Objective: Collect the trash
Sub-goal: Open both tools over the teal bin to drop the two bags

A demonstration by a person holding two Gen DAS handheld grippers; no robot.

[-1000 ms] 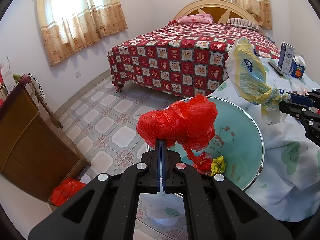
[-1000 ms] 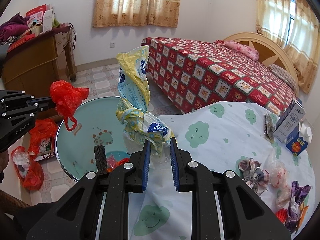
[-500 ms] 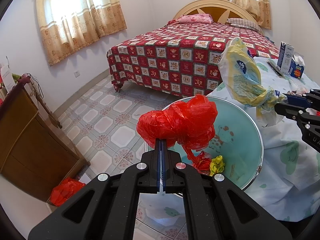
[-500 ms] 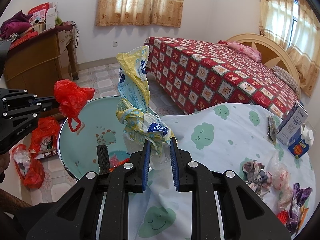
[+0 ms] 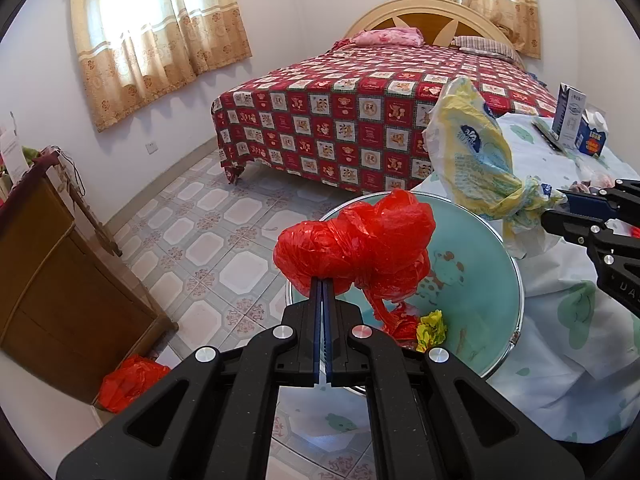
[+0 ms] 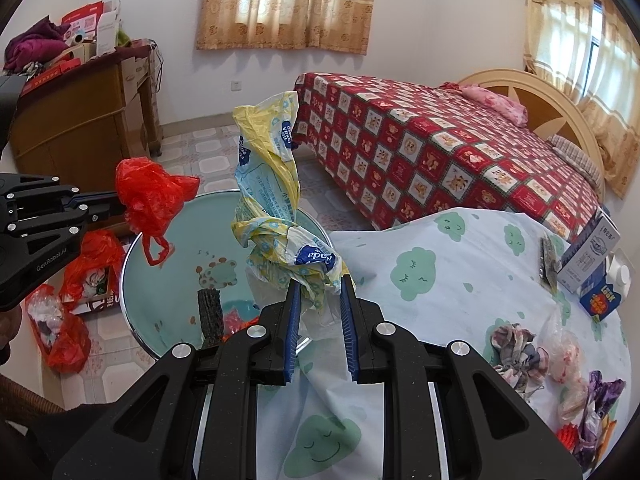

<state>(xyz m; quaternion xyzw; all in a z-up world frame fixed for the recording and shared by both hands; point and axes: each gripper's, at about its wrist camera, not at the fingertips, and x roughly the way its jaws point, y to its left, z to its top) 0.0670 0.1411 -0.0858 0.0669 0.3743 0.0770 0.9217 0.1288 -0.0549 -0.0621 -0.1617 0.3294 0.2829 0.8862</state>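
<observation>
Pinching a crumpled red plastic bag (image 5: 356, 248), the left gripper (image 5: 322, 280) has its 2 jaws nearly together, holding it above the far-left rim of the pale green basin (image 5: 484, 280). Right of it, the right gripper (image 6: 320, 284) clamps a twisted yellow-and-blue wrapper (image 6: 272, 200), narrow-jawed, over the basin's right edge beside the cloth-covered table (image 6: 460, 272).

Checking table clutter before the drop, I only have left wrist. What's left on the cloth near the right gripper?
Observer: A pile of crumpled wrappers lies at the cloth's right edge, hidden from your view.
Operator: Anything in the basin I can't see?
Observer: A dark ribbed piece stands inside the teal basin.
Operator: Floor by the basin?
Observer: Red bags of rubbish sit beside it, below the left gripper.
</observation>
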